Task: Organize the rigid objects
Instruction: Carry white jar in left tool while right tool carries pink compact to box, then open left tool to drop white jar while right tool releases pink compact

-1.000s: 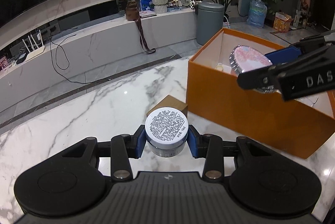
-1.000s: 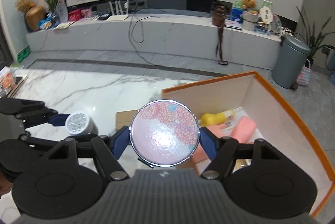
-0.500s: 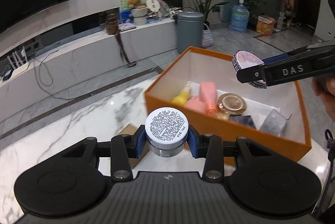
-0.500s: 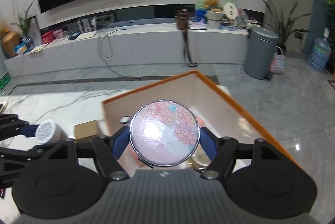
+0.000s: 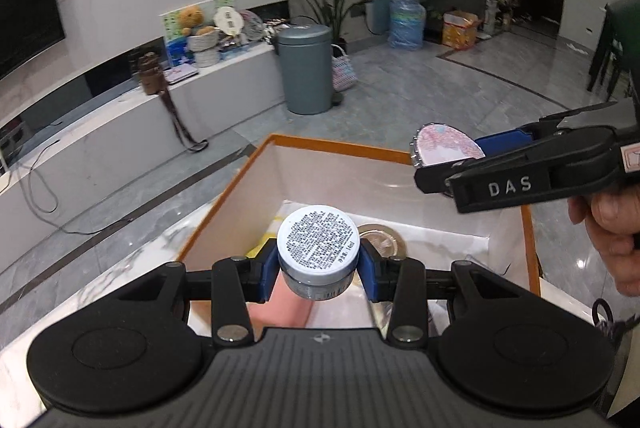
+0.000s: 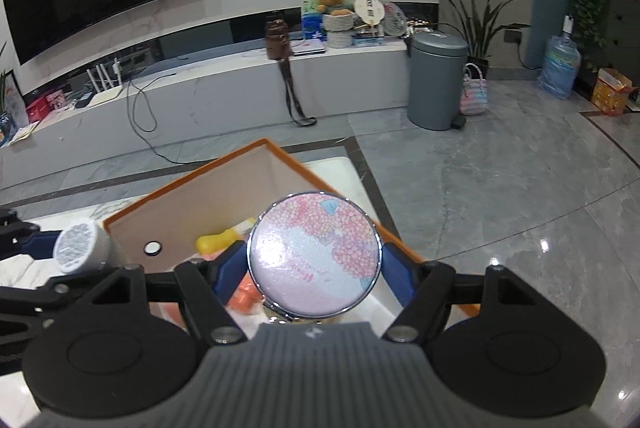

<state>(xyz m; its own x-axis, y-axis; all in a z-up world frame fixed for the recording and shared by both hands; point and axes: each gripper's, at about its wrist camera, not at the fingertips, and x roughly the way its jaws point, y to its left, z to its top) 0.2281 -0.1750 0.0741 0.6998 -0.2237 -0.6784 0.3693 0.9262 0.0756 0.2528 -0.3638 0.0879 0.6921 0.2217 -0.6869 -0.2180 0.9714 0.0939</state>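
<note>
My left gripper is shut on a small round jar with a white printed lid and holds it above the open orange box. My right gripper is shut on a round compact with a pink floral lid, held over the far right side of the same box. The compact and the right gripper also show in the left wrist view. The jar shows at the left of the right wrist view. The box holds a pink item, a yellow bottle and a gold round tin.
The box stands on a white marble table near its edge. Beyond it is grey floor with a grey bin, a long white TV bench and plants.
Both grippers moved right and forward, from beside the box to above its open top, each still holding its item. The small cardboard box on the table is out of view now.
</note>
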